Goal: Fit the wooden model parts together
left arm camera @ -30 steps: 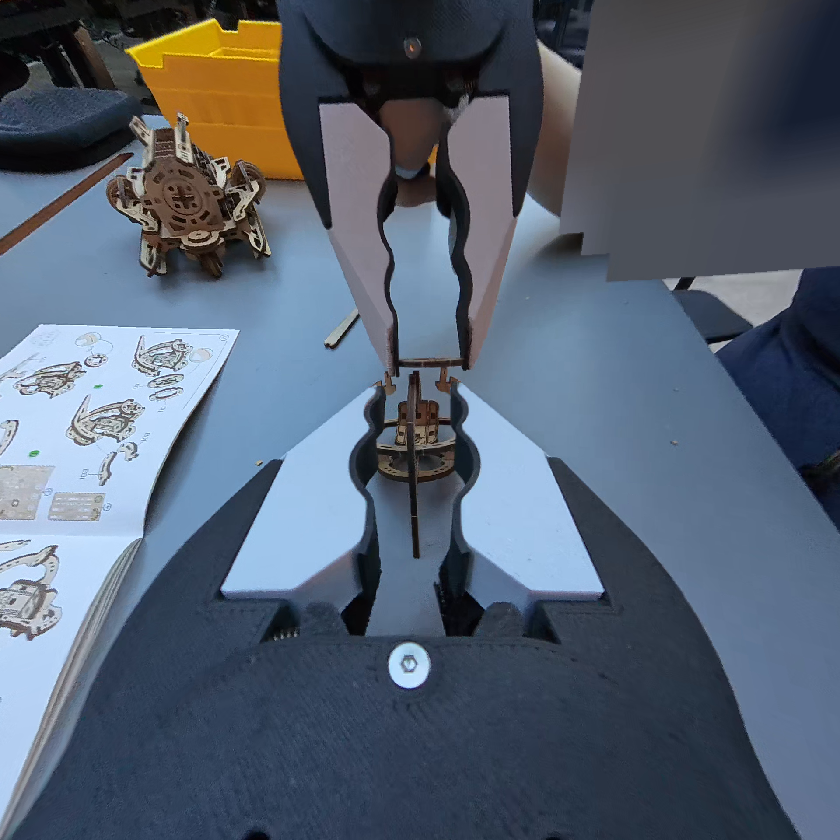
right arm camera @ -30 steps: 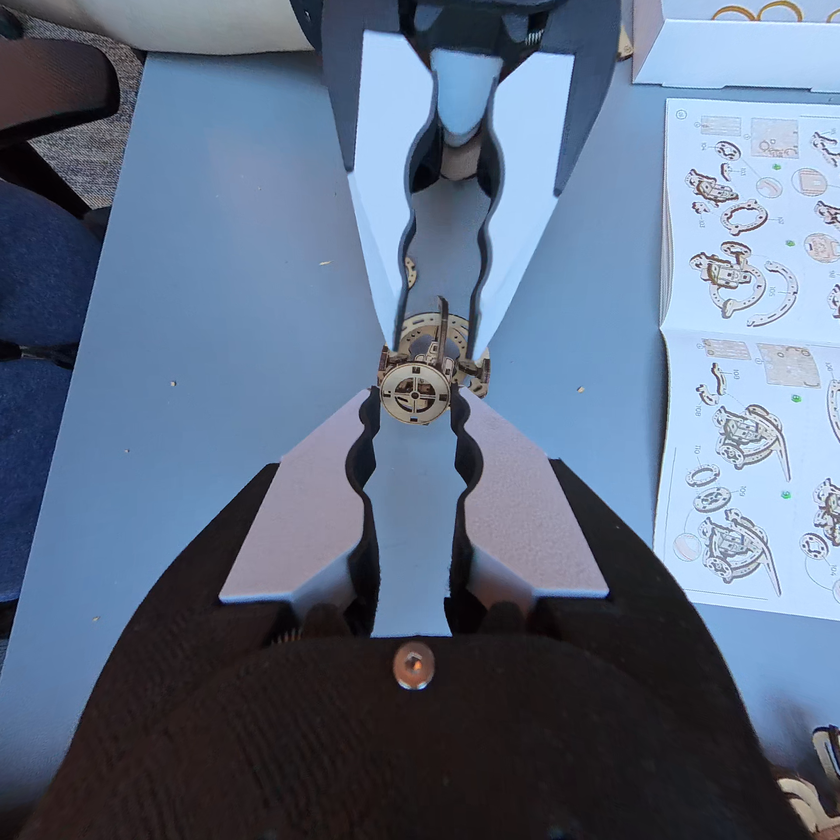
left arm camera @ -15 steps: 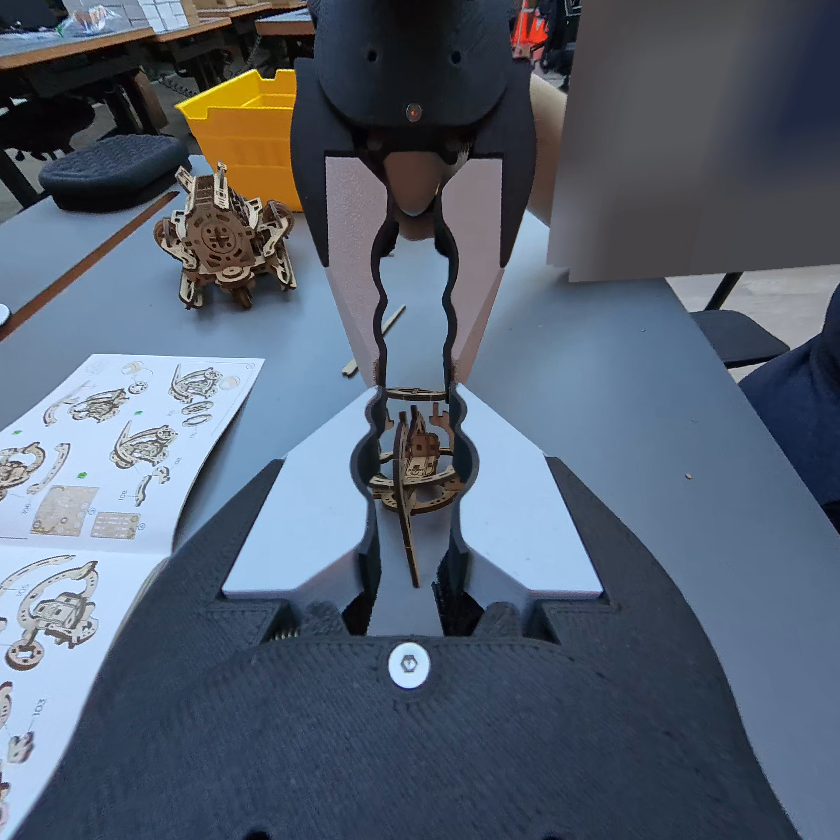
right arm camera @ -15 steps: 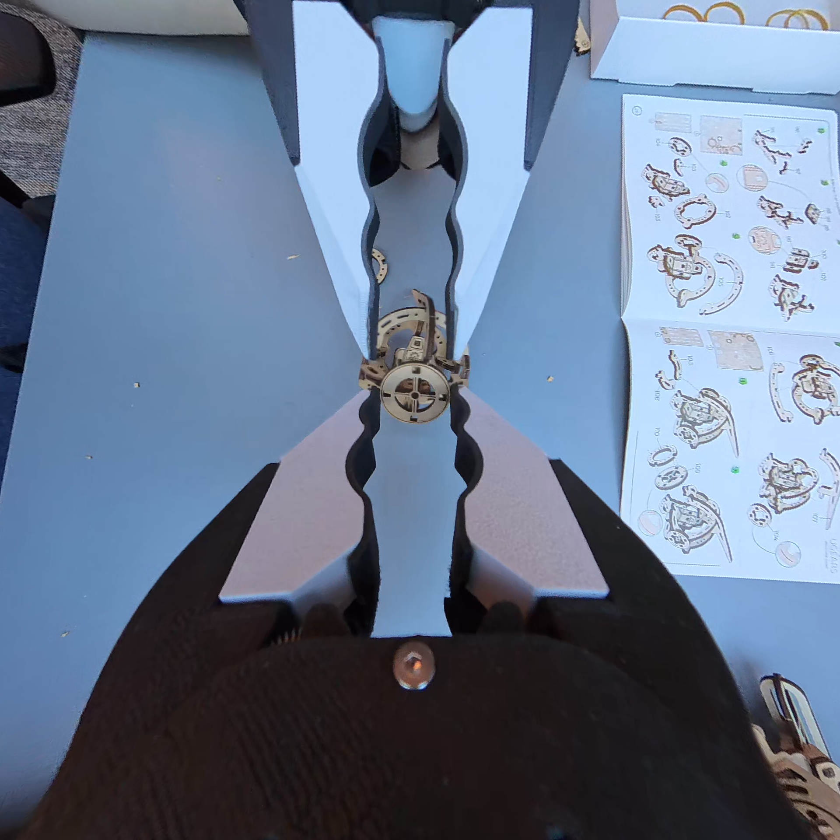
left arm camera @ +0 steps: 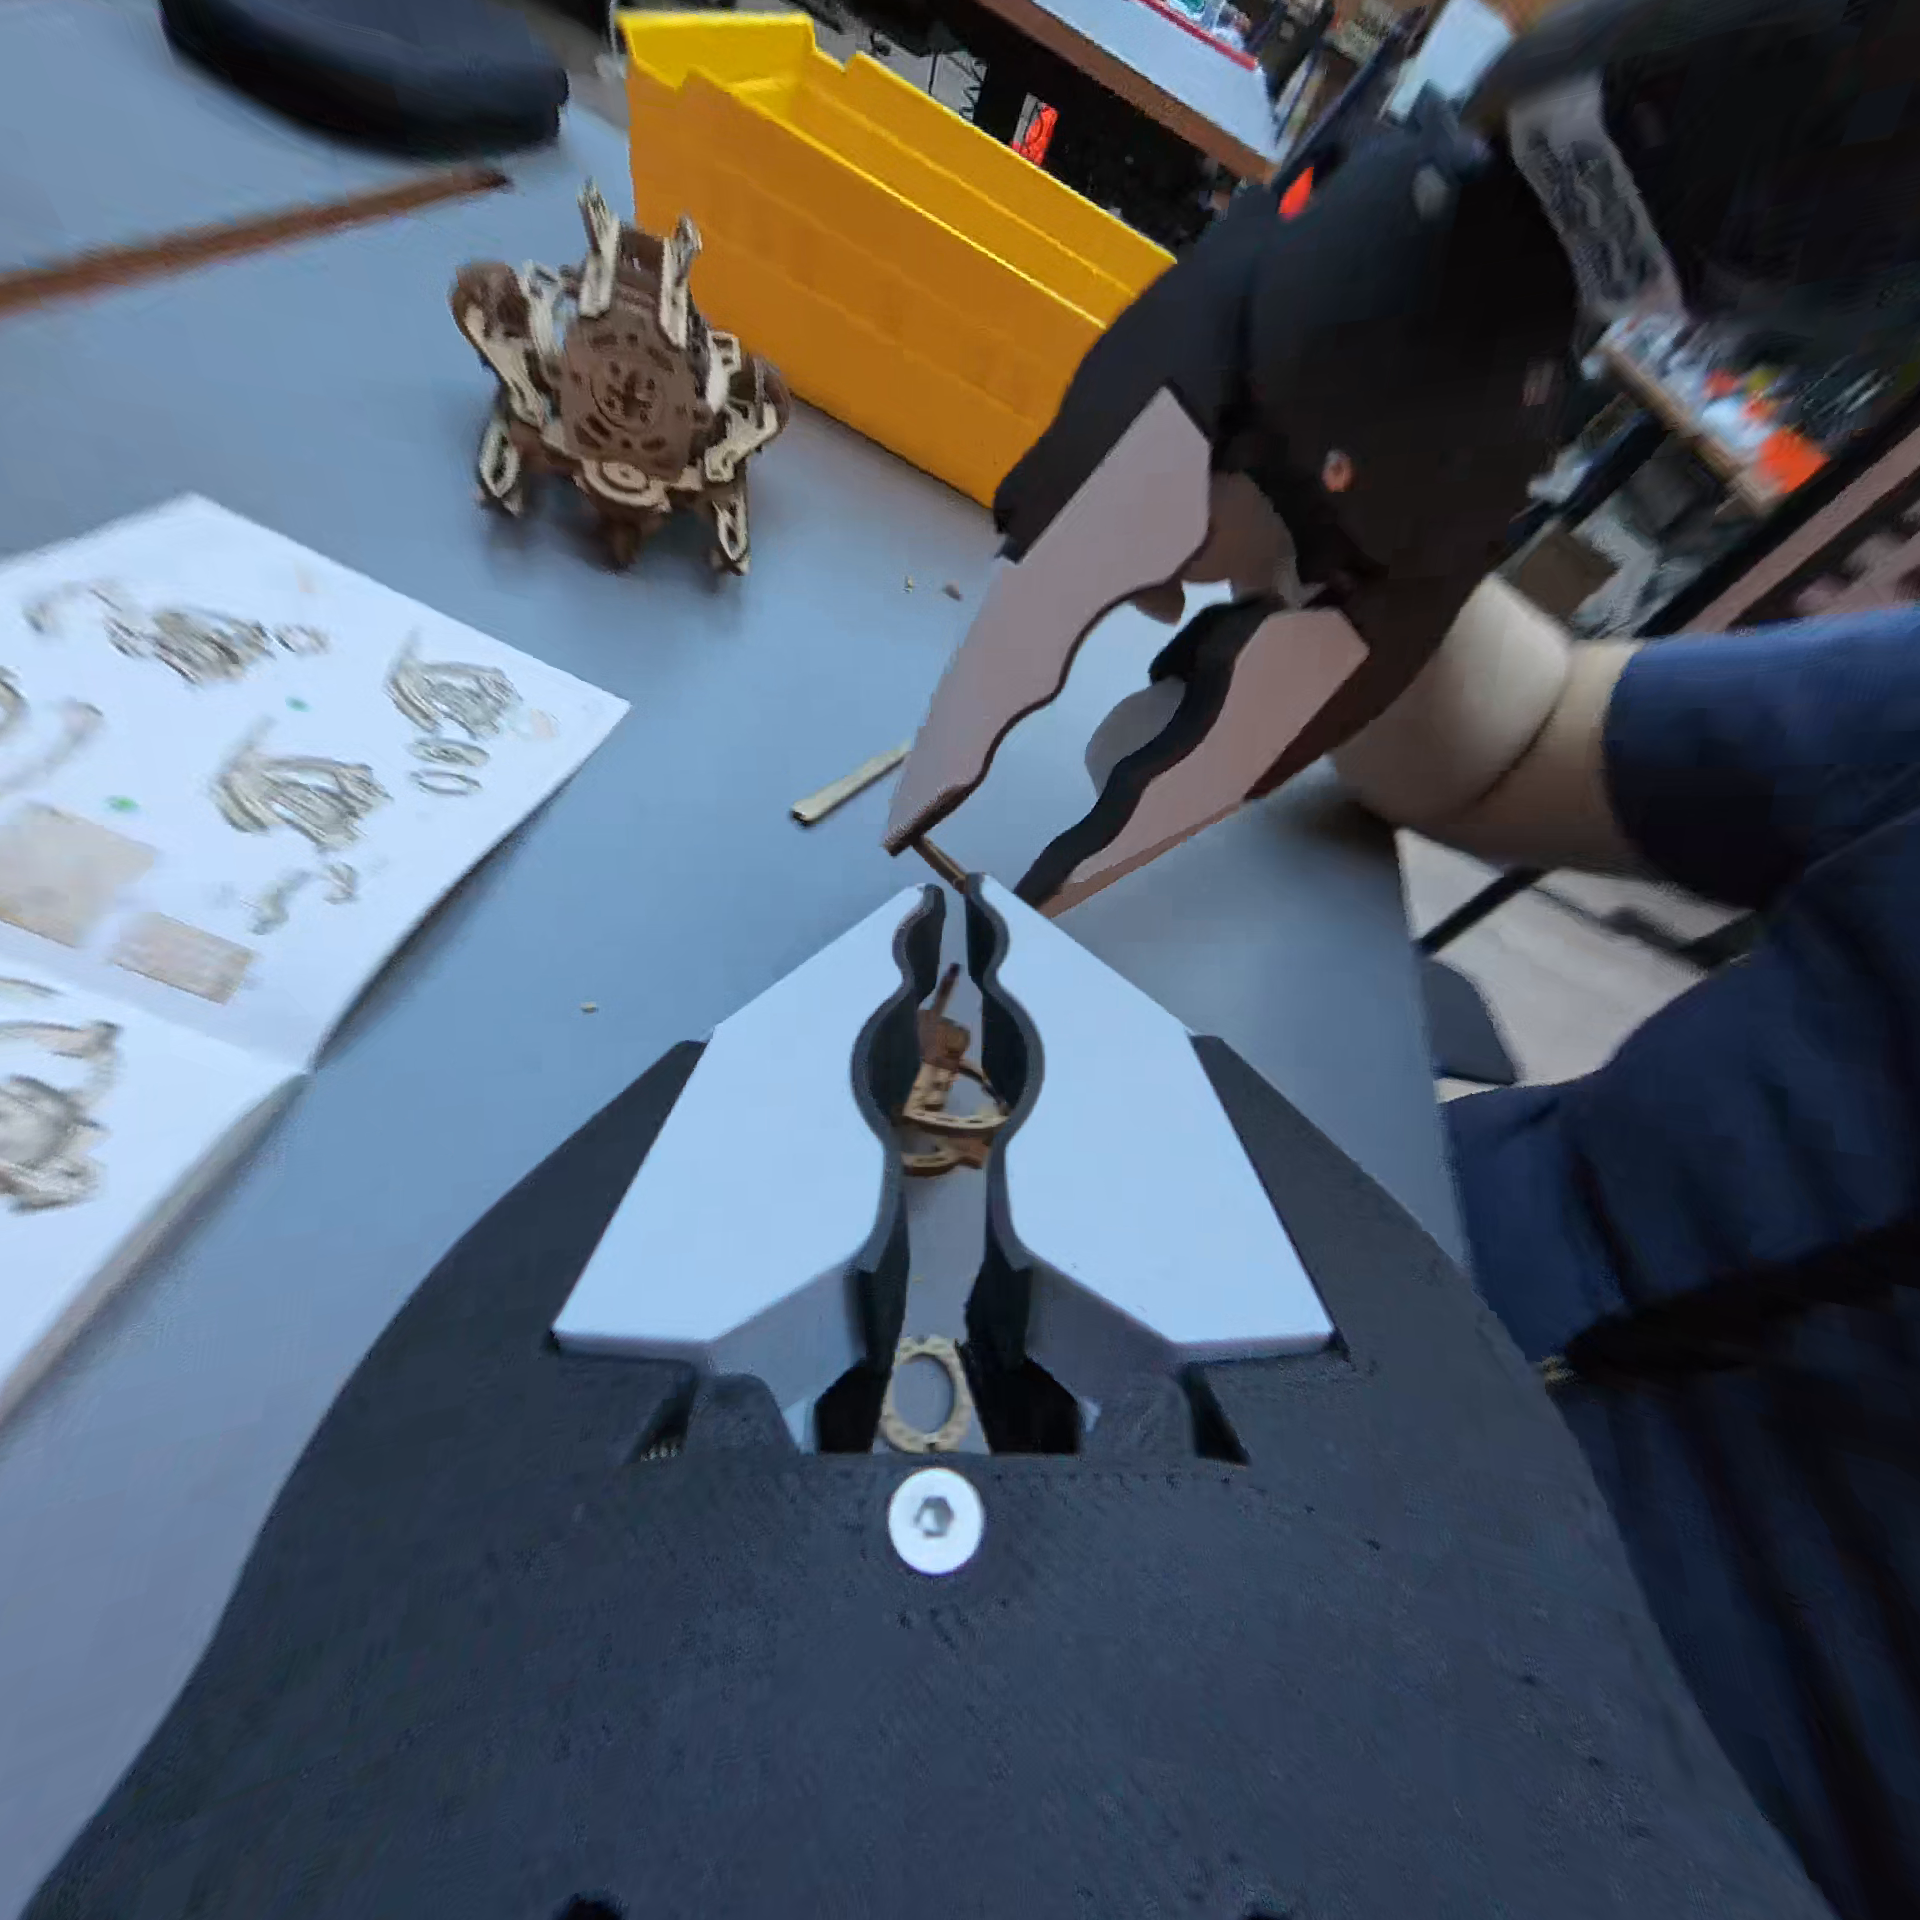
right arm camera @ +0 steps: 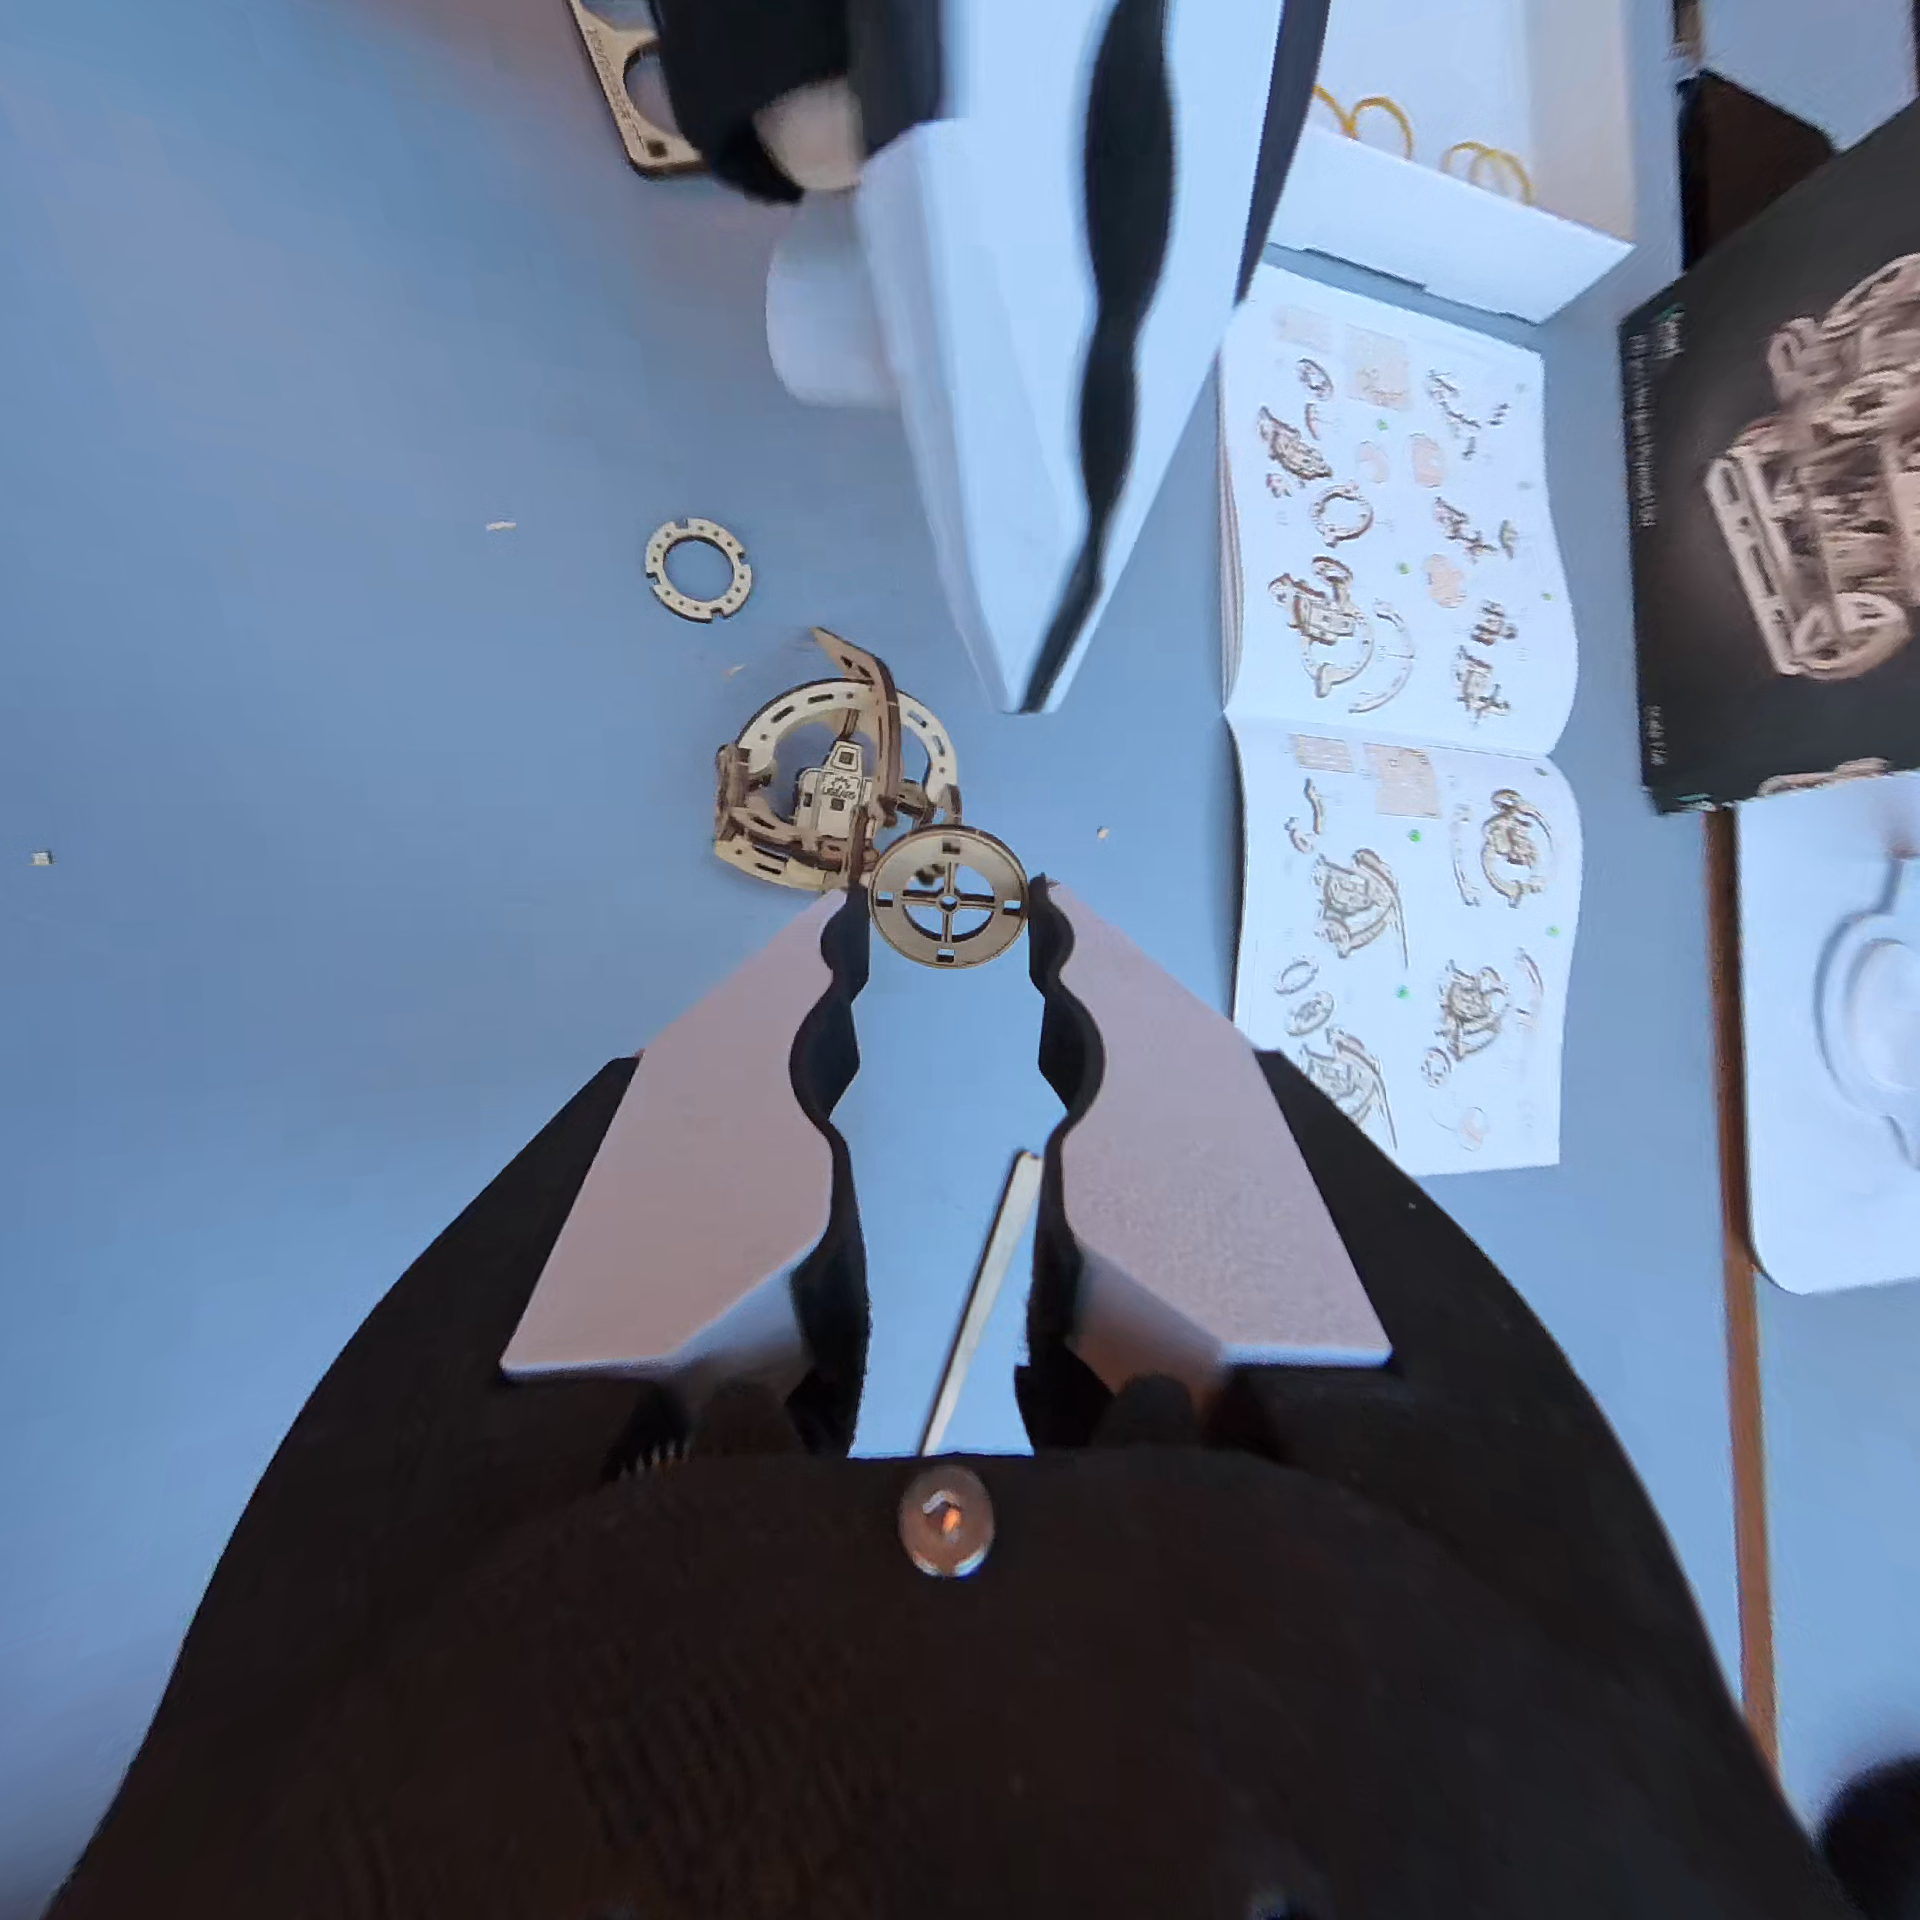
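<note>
My right gripper [right arm camera: 948, 891] is shut on a round wooden disc [right arm camera: 948, 906] with cross-shaped cutouts, held above the grey table [right arm camera: 312, 623]. The wooden ring sub-assembly [right arm camera: 831, 800], with a small figure inside, lies on the table just beyond and left of the disc. My left gripper [left arm camera: 954, 899] has its fingers nearly together and holds nothing. Through its gap I see the sub-assembly [left arm camera: 940, 1091] below. In the right wrist view the left gripper [right arm camera: 1029, 696] hovers to the right of the sub-assembly. In the left wrist view the right gripper [left arm camera: 966, 868] shows the disc edge-on [left arm camera: 940, 857].
A loose wooden ring [right arm camera: 696, 569] lies left of the sub-assembly. An open instruction booklet [right arm camera: 1392, 727], a black box [right arm camera: 1787, 468] and a white tray [right arm camera: 1455, 208] are at the right. A finished wooden model [left arm camera: 618, 395], a yellow bin [left arm camera: 883, 270] and a thin stick [left arm camera: 850, 781] are farther off. My left and right fingertips are right by each other. The finished wooden model [left arm camera: 618, 395] is about 20 cm from my right fingertips.
The left gripper let go of the sub-assembly, which now lies on the table, and its fingers closed. The right gripper kept the disc. Both grippers tilted and drew apart.
</note>
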The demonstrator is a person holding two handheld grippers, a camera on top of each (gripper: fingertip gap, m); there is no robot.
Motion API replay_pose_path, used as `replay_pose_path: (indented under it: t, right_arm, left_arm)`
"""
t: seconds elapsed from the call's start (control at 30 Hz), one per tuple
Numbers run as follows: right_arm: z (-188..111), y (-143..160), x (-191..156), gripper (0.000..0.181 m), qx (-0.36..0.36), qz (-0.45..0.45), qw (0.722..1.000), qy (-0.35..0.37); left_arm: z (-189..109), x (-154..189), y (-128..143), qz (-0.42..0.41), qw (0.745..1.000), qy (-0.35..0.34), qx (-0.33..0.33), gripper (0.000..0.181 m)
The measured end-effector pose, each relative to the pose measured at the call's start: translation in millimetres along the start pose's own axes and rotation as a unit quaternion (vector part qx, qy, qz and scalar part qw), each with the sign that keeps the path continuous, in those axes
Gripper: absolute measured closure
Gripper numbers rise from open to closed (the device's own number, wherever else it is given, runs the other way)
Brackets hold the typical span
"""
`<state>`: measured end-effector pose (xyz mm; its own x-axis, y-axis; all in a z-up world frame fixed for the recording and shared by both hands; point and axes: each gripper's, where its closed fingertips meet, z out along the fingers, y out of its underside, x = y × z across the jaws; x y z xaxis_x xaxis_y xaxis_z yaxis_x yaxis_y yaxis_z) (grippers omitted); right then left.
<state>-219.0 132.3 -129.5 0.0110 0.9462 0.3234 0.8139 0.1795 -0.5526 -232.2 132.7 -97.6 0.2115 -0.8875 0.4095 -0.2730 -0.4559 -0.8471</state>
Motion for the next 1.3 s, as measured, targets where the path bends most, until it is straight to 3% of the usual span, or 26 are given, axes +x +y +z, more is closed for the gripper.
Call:
replay_pose_path:
  t: [0.03, 0.13, 0.23, 0.4, 0.57, 0.67, 1.03, 1.17, 1.3]
  right_arm:
    - [-1.7, 0.3, -0.6, 0.152, 0.001, 0.001, 1.000, 0.009]
    - [-5.4, 0.6, -2.2, 0.152, 0.008, 0.005, 1.000, 0.020]
    - [-4.9, 1.0, 0.3, 0.152, 0.007, 0.007, 1.000, 0.029]
    - [-2.1, 0.1, -0.4, 0.152, -0.002, -0.016, 0.999, 0.038]
    - [-1.2, -0.2, -2.2, 0.152, -0.003, -0.020, 0.999, 0.038]
    - [0.3, 2.5, -1.6, 0.152, -0.009, -0.022, 0.999, 0.039]
    - [1.6, 4.3, 4.6, 0.152, -0.012, -0.013, 0.999, 0.049]
    - [-2.3, 4.8, 3.2, 0.143, 0.023, 0.025, 0.999, 0.041]
    - [-15.6, 8.5, 0.3, 0.146, 0.132, 0.093, 0.987, 0.008]
  left_arm:
    - [1.3, 1.8, -2.8, -0.043, 0.999, 0.013, 0.000, 0.179]
    - [2.5, -3.5, -10.7, -0.117, 0.993, 0.014, 0.007, 0.172]
    - [7.5, -8.4, -6.1, -0.145, 0.989, -0.001, -0.022, 0.165]
    - [20.9, -3.0, 3.1, -0.214, 0.972, 0.039, -0.089, 0.164]
    - [26.5, -3.0, 8.8, -0.237, 0.958, 0.055, -0.153, 0.167]
    - [28.8, -4.8, 10.9, -0.231, 0.954, 0.058, -0.180, 0.179]
    - [30.5, -8.4, 14.6, -0.225, 0.946, 0.064, -0.224, 0.180]
    - [29.2, -1.7, 18.1, -0.278, 0.922, 0.113, -0.244, 0.180]
    - [27.4, 0.5, 20.2, -0.329, 0.898, 0.143, -0.256, 0.180]
